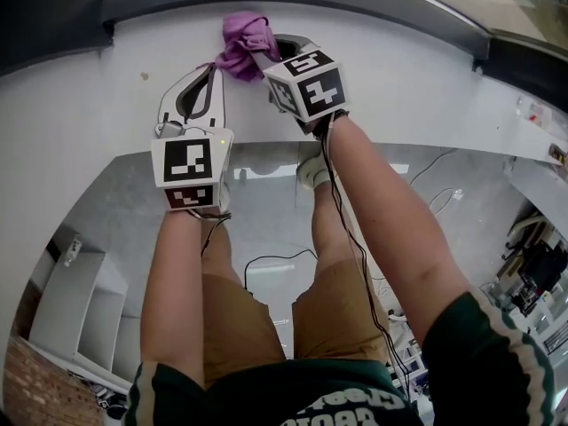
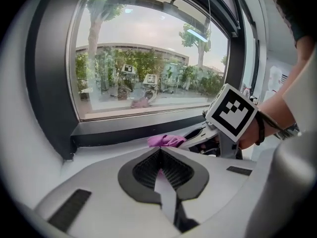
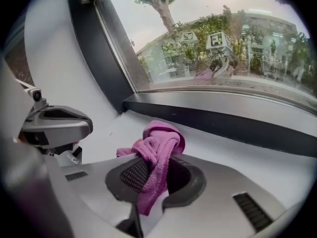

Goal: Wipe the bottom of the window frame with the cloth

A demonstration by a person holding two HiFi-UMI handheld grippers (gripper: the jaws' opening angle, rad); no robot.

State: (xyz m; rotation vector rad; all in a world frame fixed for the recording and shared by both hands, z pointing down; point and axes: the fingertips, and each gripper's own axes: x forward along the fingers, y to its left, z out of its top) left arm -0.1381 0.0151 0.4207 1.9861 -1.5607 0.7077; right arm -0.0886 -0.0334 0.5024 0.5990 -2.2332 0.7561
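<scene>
A purple cloth [image 1: 241,47] lies bunched on the white sill [image 1: 399,87], close to the dark bottom rail of the window frame [image 1: 355,3]. My right gripper [image 1: 264,53] is shut on the cloth. In the right gripper view the cloth [image 3: 158,148] hangs out between the pads of the right gripper [image 3: 153,170], with the rail [image 3: 223,123] just beyond. My left gripper [image 1: 213,67] is shut with nothing in it, its tips beside the cloth's left edge. From the left gripper [image 2: 159,151] I see the cloth [image 2: 166,141] just ahead, below the rail [image 2: 138,130].
The window glass [image 2: 148,58] shows trees and a reflection of both grippers. The sill ends at a dark left jamb [image 2: 49,83]. Below the sill's near edge I see the person's legs, a black cable [image 1: 355,247] on the floor and a white shelf unit [image 1: 75,300].
</scene>
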